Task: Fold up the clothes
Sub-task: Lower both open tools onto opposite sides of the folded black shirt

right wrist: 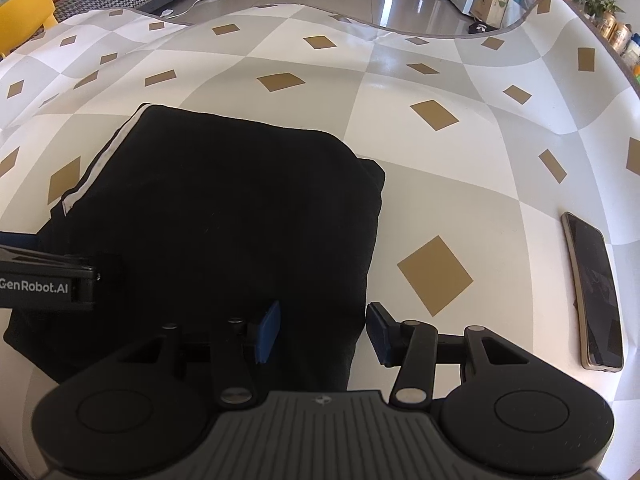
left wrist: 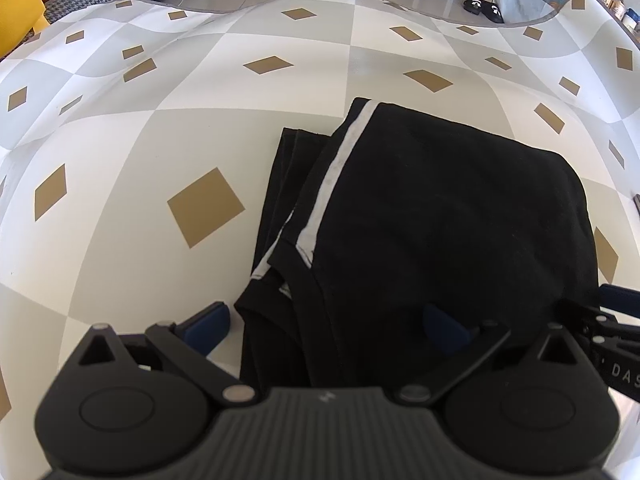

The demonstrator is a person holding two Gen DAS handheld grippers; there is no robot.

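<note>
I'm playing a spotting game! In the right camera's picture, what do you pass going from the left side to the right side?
Left claw → black clothes → gold diamond on the table → phone.

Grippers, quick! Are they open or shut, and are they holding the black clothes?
Left gripper: open, wide across the near edge of the black clothes, not pinching them.
Right gripper: open, straddling the clothes' near corner, holding nothing.
</note>
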